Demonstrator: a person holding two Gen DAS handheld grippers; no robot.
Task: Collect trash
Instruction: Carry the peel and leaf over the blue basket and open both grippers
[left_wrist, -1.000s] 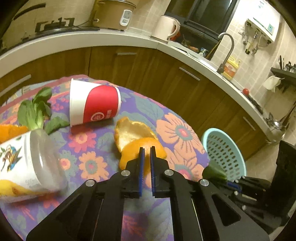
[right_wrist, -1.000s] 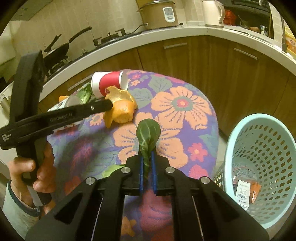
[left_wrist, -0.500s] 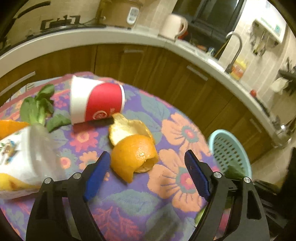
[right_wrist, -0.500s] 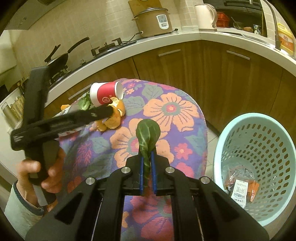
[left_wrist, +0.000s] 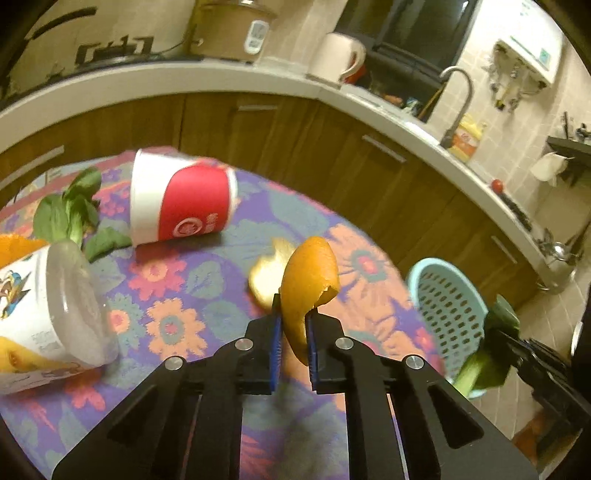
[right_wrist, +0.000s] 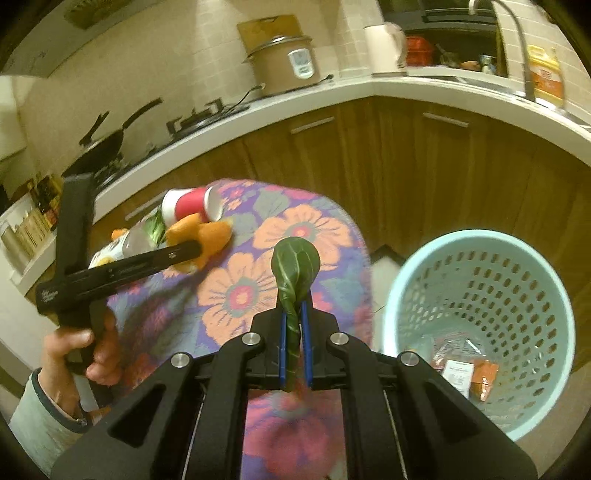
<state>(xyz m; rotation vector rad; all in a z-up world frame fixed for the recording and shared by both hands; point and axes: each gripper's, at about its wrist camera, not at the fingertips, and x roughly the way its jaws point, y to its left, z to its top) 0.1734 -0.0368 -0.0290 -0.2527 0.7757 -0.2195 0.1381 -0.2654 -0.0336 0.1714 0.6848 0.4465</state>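
Note:
My left gripper (left_wrist: 291, 325) is shut on an orange peel (left_wrist: 308, 280) and holds it above the flowered tablecloth (left_wrist: 184, 295). My right gripper (right_wrist: 293, 332) is shut on a green leaf (right_wrist: 295, 266), held over the table's edge beside the light blue perforated basket (right_wrist: 480, 251), which holds wrappers (right_wrist: 461, 369). A red and white paper cup (left_wrist: 181, 203) lies on its side at the back of the table. A clear jar (left_wrist: 48, 314) lies at the left. Leafy greens (left_wrist: 70, 214) lie by the cup.
The basket stands on the floor right of the table, also in the left wrist view (left_wrist: 443, 306). Wooden cabinets and a white counter (right_wrist: 332, 92) curve behind, with a rice cooker (right_wrist: 284, 62), kettle and sink tap. Another orange piece (left_wrist: 18, 243) lies far left.
My left gripper opened around the orange peel, then shut on it and lifted it off the cloth. My right gripper has moved with the leaf toward the basket.

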